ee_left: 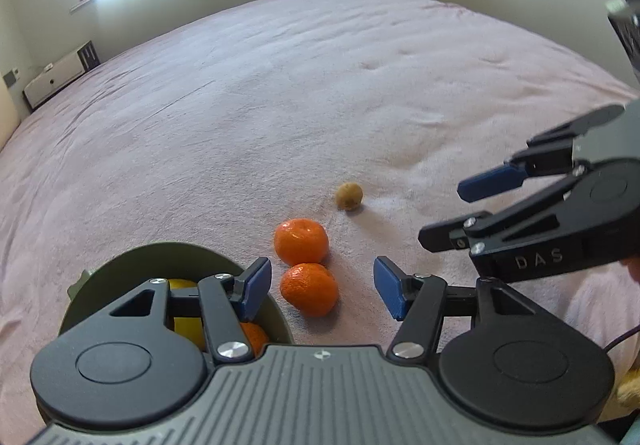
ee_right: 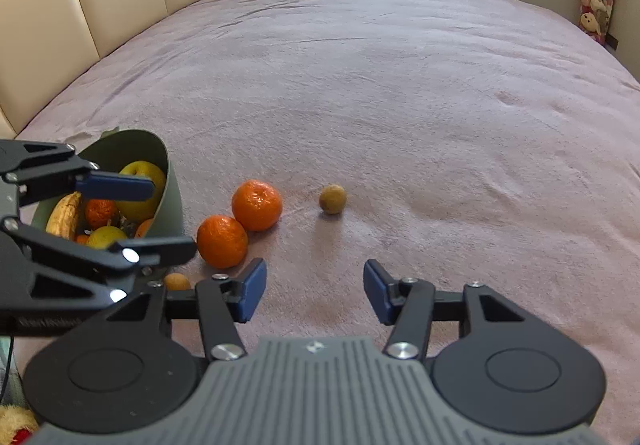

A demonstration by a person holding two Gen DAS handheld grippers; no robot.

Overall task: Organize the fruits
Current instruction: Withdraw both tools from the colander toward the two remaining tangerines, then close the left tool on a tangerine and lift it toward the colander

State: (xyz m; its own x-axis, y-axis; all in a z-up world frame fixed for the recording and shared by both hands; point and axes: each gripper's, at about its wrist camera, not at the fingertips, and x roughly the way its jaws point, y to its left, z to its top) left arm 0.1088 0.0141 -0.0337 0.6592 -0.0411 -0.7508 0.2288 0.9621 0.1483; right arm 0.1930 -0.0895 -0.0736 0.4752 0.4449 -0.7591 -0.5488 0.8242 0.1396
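Taking the green bowl as the landmark: it stands at the left on the pink bedspread, tipped toward the camera, and already holds an apple, a banana, a yellow fruit and at least one mandarin. By that showing, the sorting looks well advanced but unfinished.

The left gripper hovers over the bowl's right edge, jaws spread wide and holding nothing. Just below the bowl's right side, a small tan fruit peeks out behind the gripper links. Just right of the bowl lie two loose mandarins, the nearer one touching the farther one; both are bright orange with dimpled, glossy skin. Farther right of the bowl, apart from the pair, sits a small brownish round fruit, dull and rough-looking.

The right gripper hangs furthest right of the bowl, also agape and empty. Four pieces appear left to collect.
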